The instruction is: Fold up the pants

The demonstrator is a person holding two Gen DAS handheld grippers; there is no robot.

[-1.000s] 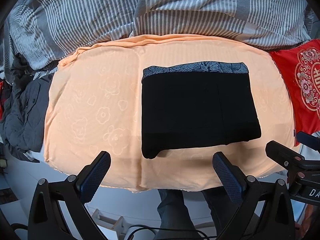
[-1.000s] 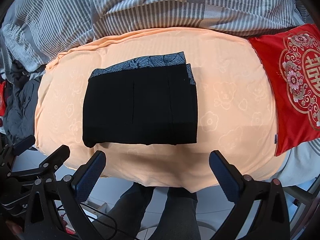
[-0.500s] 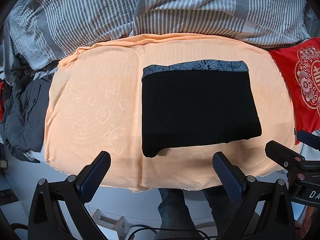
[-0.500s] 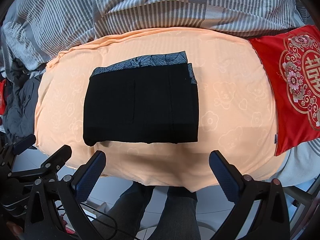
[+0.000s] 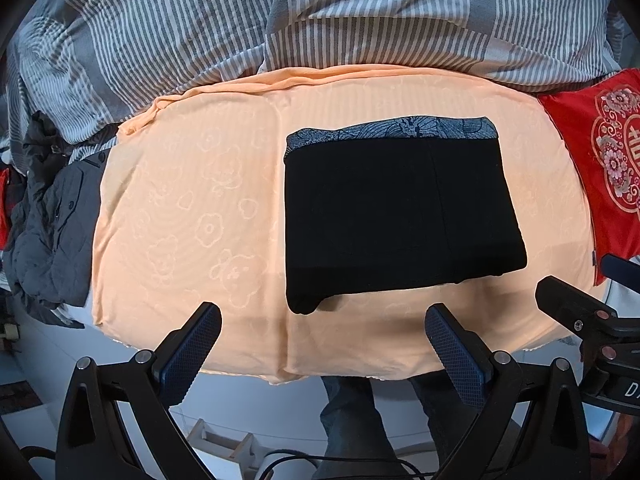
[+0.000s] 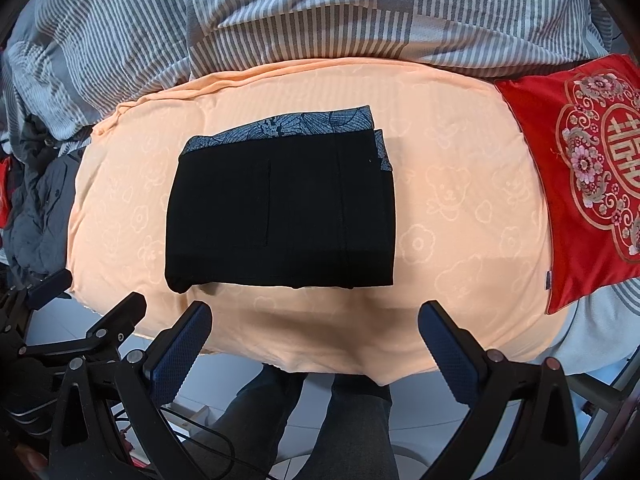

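Observation:
The black pants [image 5: 400,216] lie folded into a flat rectangle on the orange sheet [image 5: 192,200], with a grey patterned band along the far edge. They also show in the right wrist view [image 6: 280,208]. My left gripper [image 5: 322,334] is open and empty, held back over the near edge of the bed, just short of the pants' front edge. My right gripper [image 6: 314,332] is open and empty, likewise near the front edge. The right gripper's body shows at the right of the left wrist view [image 5: 580,316].
A grey striped duvet [image 5: 320,20] lies bunched along the far side. A red embroidered cushion [image 6: 580,184] lies at the right. Dark grey clothes [image 5: 52,216] are heaped at the left. The person's legs [image 6: 320,420] and the floor are below the bed's near edge.
Both grippers stay open and nearly still. The view has shifted only slightly; the pants have not moved.

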